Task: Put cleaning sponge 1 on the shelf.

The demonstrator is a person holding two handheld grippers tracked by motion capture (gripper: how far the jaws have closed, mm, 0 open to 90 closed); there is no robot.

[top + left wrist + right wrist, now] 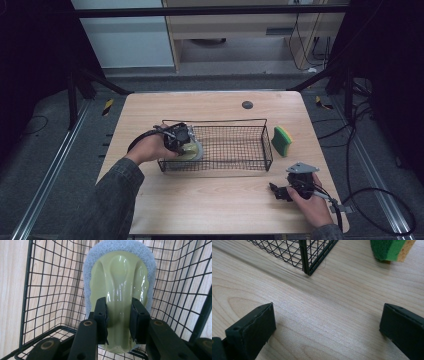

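Your left gripper (186, 141) and hand (150, 147) cover near-left corner of wire basket (225, 145) in high view; scrubber (194, 150) mostly hidden behind them. In left gripper view, jaws cover both flanks of scrubber's pale green handle (120, 290); its lower end cut partly by jaw bases. Basket cropped on all sides there. In right gripper view, sponge (390, 248) cut off by top edge; just basket's corner (308, 257) visible. Small dark disc (247, 104) on far table: too small to identify.

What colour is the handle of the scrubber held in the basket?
Pale yellow-green, glossy, on the scrubber; clearest in the left gripper view.
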